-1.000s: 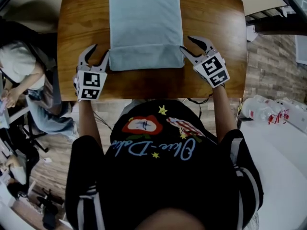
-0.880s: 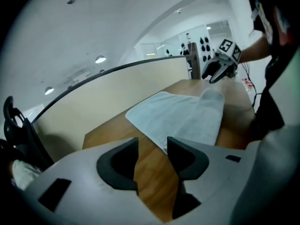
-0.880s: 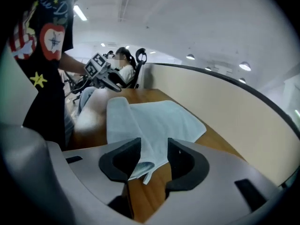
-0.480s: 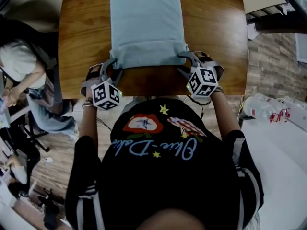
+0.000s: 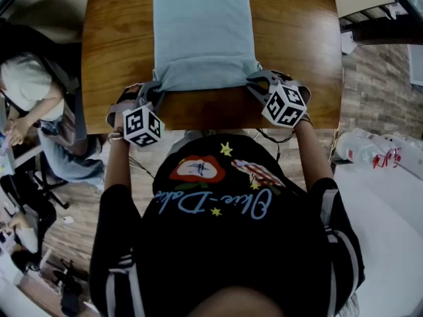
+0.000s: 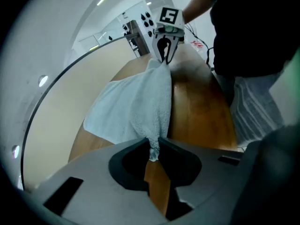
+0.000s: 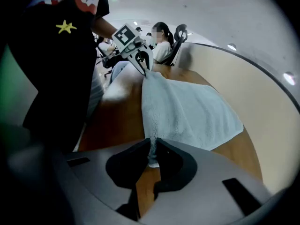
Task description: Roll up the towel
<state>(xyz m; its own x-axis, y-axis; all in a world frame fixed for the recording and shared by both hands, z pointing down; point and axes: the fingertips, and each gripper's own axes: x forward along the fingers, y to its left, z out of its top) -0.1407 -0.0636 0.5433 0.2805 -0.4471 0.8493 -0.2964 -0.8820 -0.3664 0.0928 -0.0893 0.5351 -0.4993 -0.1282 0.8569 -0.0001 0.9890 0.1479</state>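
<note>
Left gripper and right gripper: the jaws have just been closing, and each now pinches one near corner of the towel, with terry pile bunched between the dark pads. Towel: pale blue-grey, looped texture, rectangular. It lies flat along the middle of the table, and its near hem is slightly gathered between the two grips. Table: glossy brown wood, rounded corners. Bare wood flanks the towel left and right, and a narrow strip separates the near hem from the table edge. Seated person beyond the table's left side, well apart. Holder's torso is close to the near edge.
</note>
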